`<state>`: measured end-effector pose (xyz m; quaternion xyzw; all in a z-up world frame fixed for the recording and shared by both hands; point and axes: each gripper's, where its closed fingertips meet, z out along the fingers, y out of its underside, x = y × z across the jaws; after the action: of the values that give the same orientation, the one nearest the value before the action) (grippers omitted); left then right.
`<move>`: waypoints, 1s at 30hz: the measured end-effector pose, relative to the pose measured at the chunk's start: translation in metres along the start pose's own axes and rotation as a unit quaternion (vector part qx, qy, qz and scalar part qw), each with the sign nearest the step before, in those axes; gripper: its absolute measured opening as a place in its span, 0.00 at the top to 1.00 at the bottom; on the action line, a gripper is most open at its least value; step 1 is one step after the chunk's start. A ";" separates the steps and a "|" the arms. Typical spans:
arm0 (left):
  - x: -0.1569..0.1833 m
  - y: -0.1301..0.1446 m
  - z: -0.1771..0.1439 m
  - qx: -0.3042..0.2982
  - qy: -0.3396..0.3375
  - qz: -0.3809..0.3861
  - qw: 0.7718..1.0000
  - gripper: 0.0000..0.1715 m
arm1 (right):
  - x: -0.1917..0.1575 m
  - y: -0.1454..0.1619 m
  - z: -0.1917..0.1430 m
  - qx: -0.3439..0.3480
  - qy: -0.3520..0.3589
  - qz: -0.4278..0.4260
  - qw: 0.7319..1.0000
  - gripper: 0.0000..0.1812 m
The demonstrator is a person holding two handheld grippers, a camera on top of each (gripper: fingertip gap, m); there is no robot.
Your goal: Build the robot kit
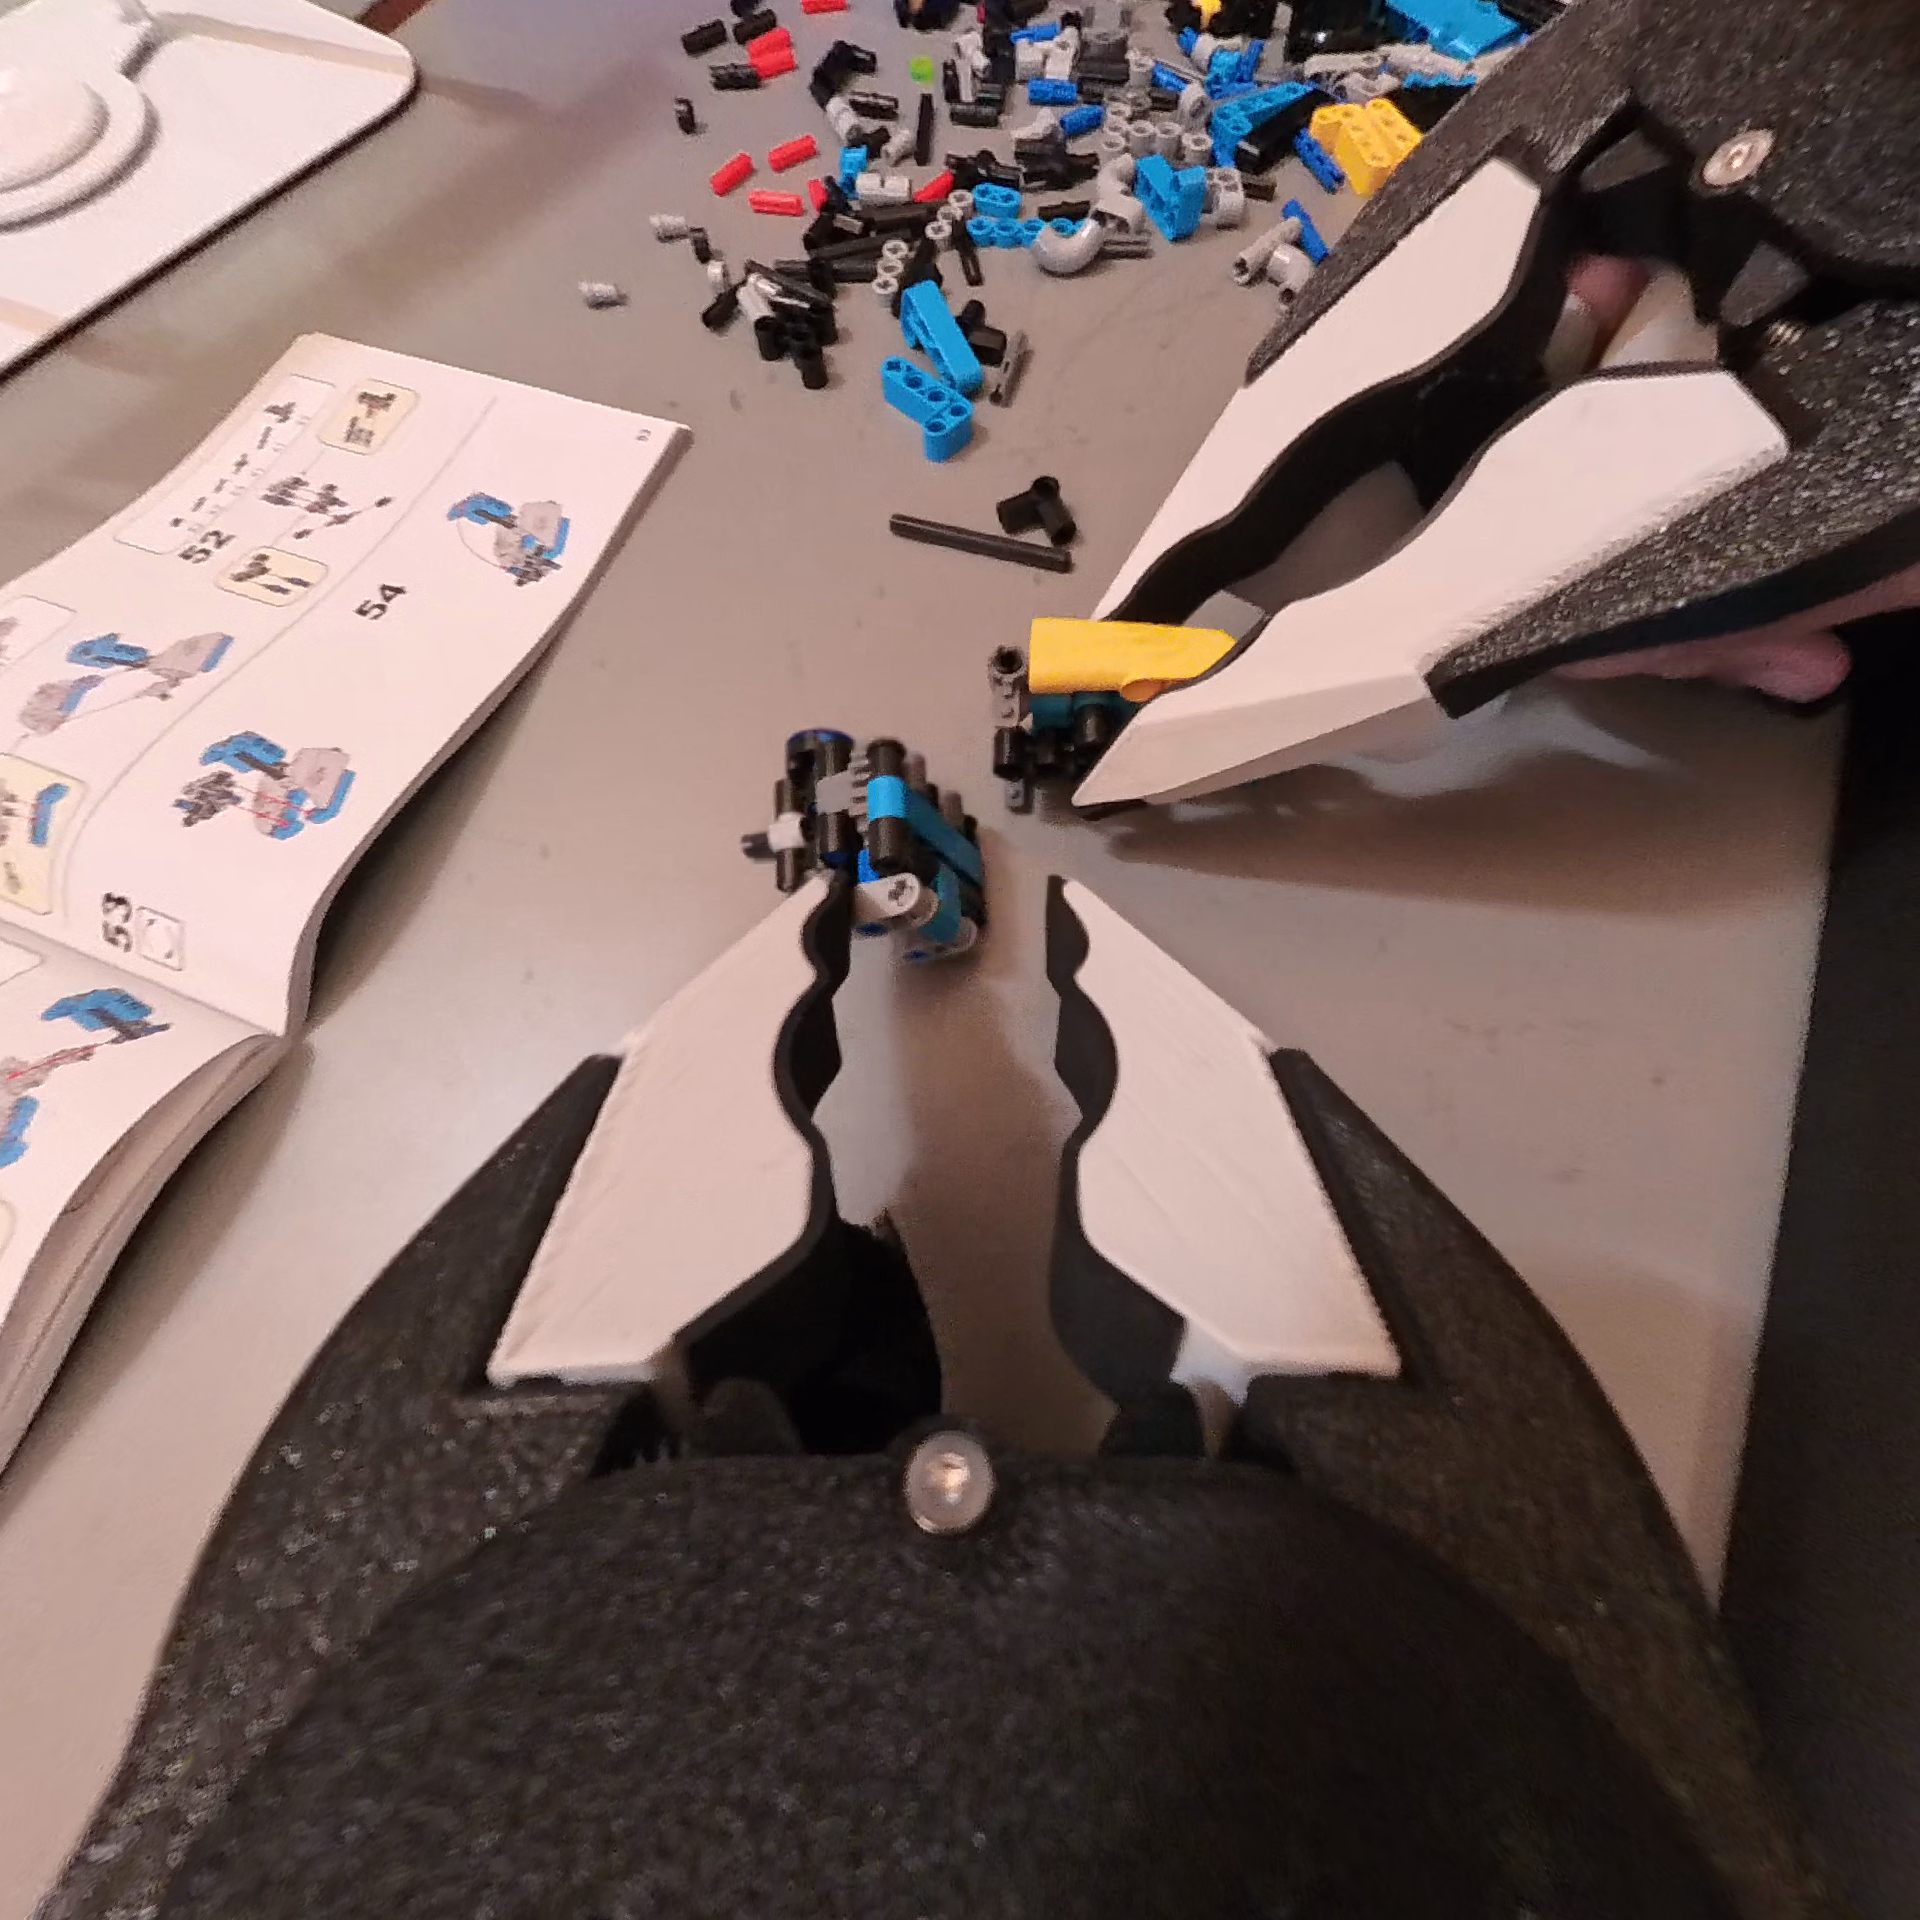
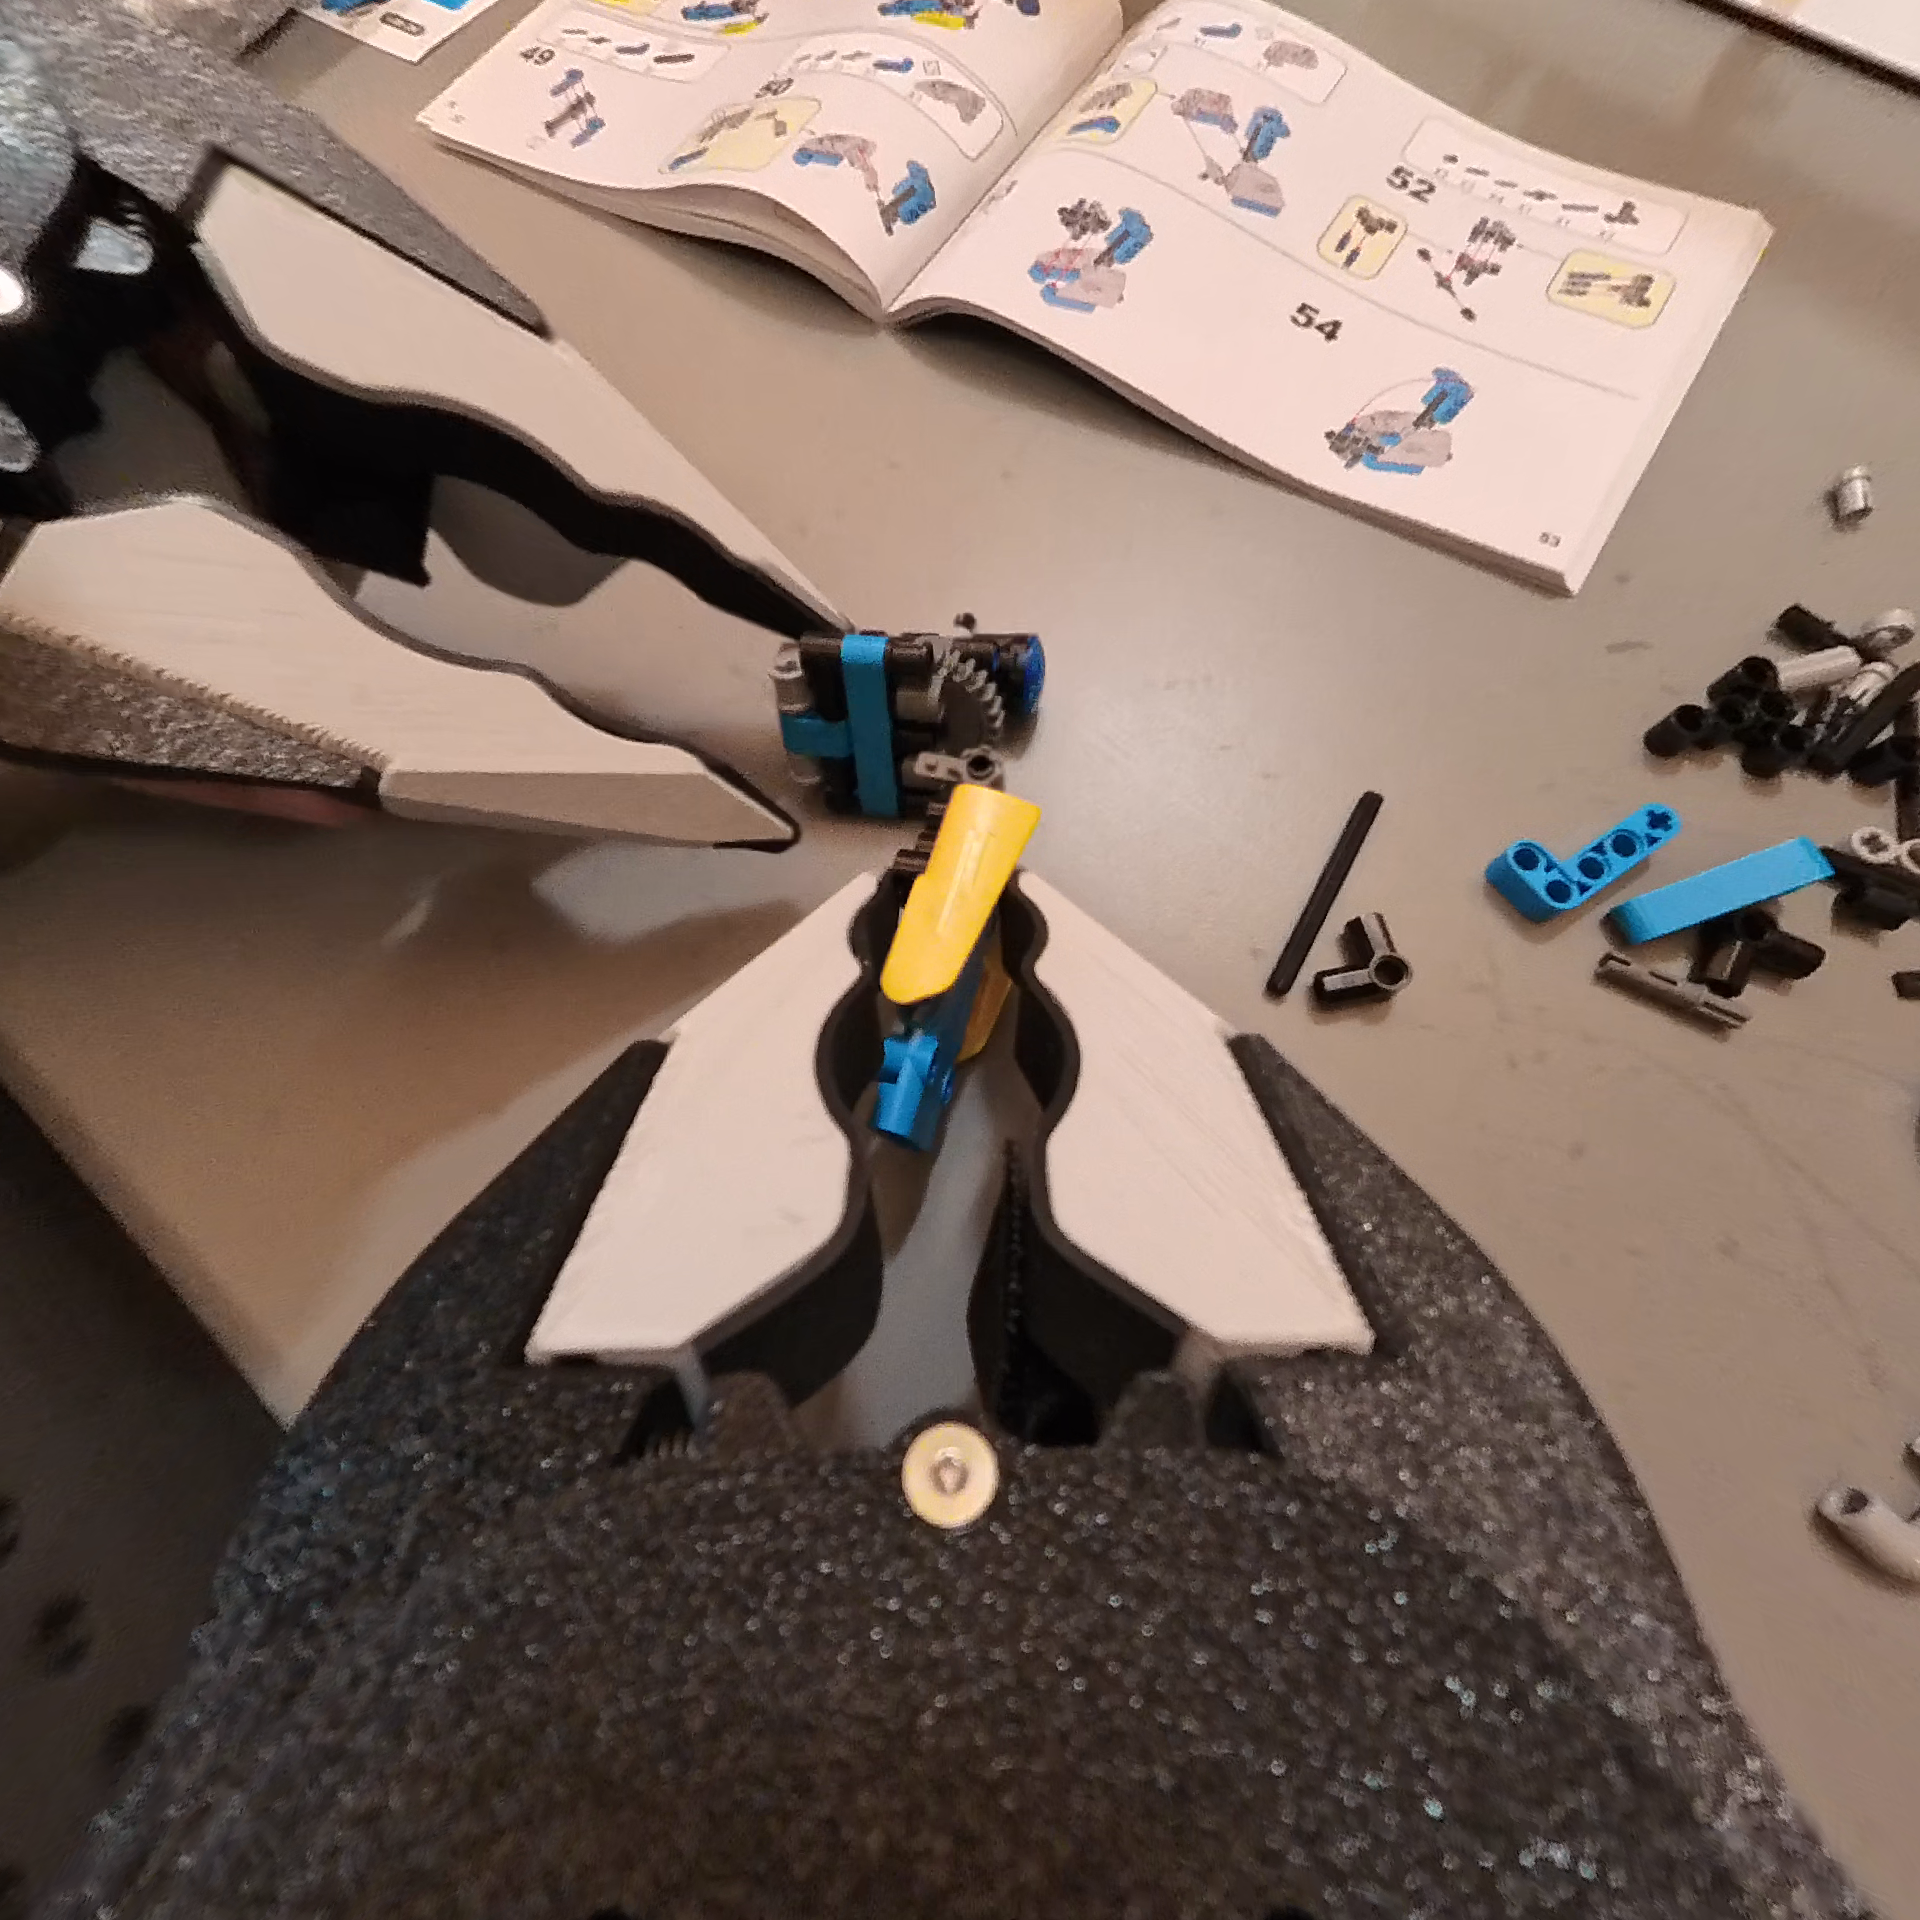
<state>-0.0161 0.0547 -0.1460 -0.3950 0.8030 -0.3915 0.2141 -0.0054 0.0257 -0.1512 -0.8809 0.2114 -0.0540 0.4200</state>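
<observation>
ur left gripper (image 1: 940, 894) spread wide, only its left tip touching blue/black sub-assembly (image 1: 883, 831) on table (image 1: 1455, 1039) | right gripper (image 2: 940, 883) clamped on yellow-panel piece (image 2: 956, 894) just beside it | risk imo: yellow bit twists in that grip, or loose assembly skids when bumped | booklet (image 2: 1247, 312) open w/ step nums, no brand readable

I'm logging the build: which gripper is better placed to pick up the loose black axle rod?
Probably the left gripper: open and empty, while the right gripper is shut on the yellow-topped piece. The black axle rod lies loose on the table.
</observation>
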 end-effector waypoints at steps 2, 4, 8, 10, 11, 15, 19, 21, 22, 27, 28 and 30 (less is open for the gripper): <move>-0.003 0.003 -0.005 0.001 -0.012 -0.004 1.000 0.77 | 0.000 -0.001 0.001 -0.003 0.004 0.005 1.000 0.90; -0.008 0.004 -0.009 0.001 -0.025 -0.017 1.000 0.77 | -0.001 -0.003 0.003 -0.006 0.006 0.010 1.000 0.90; -0.012 0.007 -0.006 -0.013 -0.023 -0.055 0.998 0.76 | 0.002 -0.006 0.007 -0.010 0.013 0.006 1.000 0.90; -0.010 0.012 0.000 -0.032 -0.011 -0.070 0.997 0.75 | 0.003 -0.008 0.009 -0.011 0.012 0.010 1.000 0.90; -0.011 0.013 0.003 -0.039 -0.011 -0.074 0.996 0.75 | 0.002 -0.009 0.010 -0.012 0.007 0.014 1.000 0.90; -0.007 0.013 0.008 -0.048 0.007 -0.074 0.996 0.85 | 0.001 -0.012 0.014 -0.015 0.002 0.009 1.000 0.90; -0.008 0.011 0.010 -0.048 -0.009 -0.033 0.998 0.88 | 0.003 -0.013 0.015 -0.019 0.006 -0.002 1.000 0.90; -0.009 0.011 0.010 -0.048 -0.011 -0.014 0.999 0.89 | 0.004 -0.014 0.016 -0.025 -0.008 -0.007 1.000 0.90; -0.010 0.011 0.010 -0.048 -0.013 -0.004 0.999 0.89 | 0.004 -0.015 0.017 -0.029 -0.013 -0.013 0.999 0.90; -0.016 0.010 0.011 -0.047 -0.002 0.000 0.999 0.89 | 0.007 -0.020 0.022 -0.024 -0.015 -0.066 0.997 0.89; -0.015 0.010 0.011 -0.045 0.005 0.003 0.999 0.90 | 0.010 -0.021 0.023 -0.018 -0.003 -0.092 0.996 0.89; -0.016 0.010 0.012 -0.045 0.011 0.011 0.999 0.91 | 0.011 -0.023 0.026 -0.007 0.009 -0.122 0.992 0.89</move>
<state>-0.0029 0.0660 -0.1604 -0.3911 0.8266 -0.3564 0.1918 0.0194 0.0530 -0.1513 -0.9026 0.1065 -0.1108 0.4022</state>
